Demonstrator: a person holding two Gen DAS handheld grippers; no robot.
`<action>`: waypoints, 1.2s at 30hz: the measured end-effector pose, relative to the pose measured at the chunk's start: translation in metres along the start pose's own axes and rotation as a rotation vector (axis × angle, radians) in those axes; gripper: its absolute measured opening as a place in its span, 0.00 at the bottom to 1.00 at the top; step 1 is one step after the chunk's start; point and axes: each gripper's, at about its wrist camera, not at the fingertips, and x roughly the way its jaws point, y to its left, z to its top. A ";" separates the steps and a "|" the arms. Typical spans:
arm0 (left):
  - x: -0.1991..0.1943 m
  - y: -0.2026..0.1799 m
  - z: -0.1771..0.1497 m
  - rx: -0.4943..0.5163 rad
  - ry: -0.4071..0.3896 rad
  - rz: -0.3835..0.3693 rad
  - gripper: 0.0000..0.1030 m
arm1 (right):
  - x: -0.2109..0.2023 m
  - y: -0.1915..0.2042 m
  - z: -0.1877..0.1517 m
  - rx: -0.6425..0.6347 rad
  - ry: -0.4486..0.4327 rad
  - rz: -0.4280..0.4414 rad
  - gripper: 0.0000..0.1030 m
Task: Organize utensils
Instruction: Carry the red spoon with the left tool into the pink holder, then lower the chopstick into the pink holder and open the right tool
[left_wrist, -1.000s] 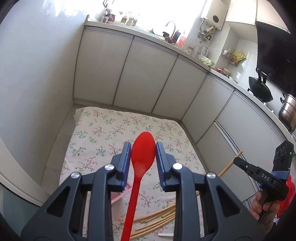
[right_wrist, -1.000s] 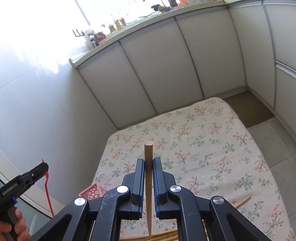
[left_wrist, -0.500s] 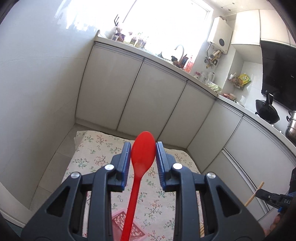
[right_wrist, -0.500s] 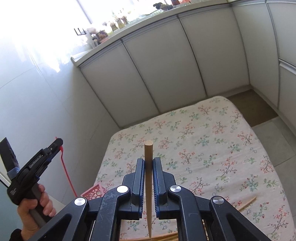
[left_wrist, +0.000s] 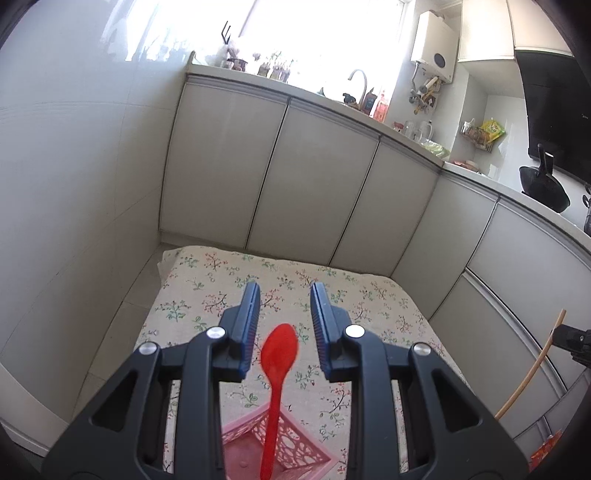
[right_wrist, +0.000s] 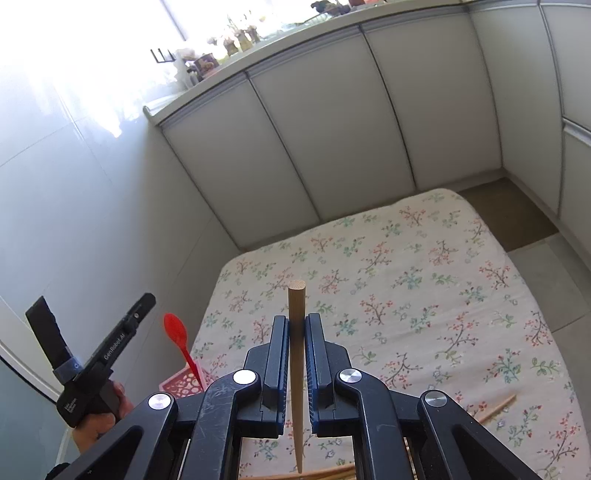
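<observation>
My left gripper is open above the pink lattice basket. The red plastic spoon stands free in that basket, bowl up, below and between the parted pads without touching them. In the right wrist view the same spoon leans out of the basket just beside the left gripper, which a hand holds. My right gripper is shut on a wooden chopstick that points up out of the jaws, above the floral cloth.
Loose chopsticks lie on the cloth near its front right, more under my right gripper. Grey cabinet doors close off the far and right sides, and a tiled wall runs along the left.
The left jaws have parted and the red spoon has slipped down from between the pads into the pink basket. The left gripper sank toward the basket. The right gripper has kept still.
</observation>
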 end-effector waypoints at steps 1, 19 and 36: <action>-0.001 0.000 0.000 -0.001 0.019 0.001 0.30 | 0.000 0.000 0.000 0.000 0.002 0.001 0.07; -0.078 0.019 -0.009 -0.128 0.378 0.283 0.83 | -0.003 0.086 0.037 -0.091 -0.056 0.154 0.07; -0.084 0.040 -0.019 -0.242 0.448 0.294 0.85 | 0.090 0.142 0.022 -0.172 -0.018 0.140 0.07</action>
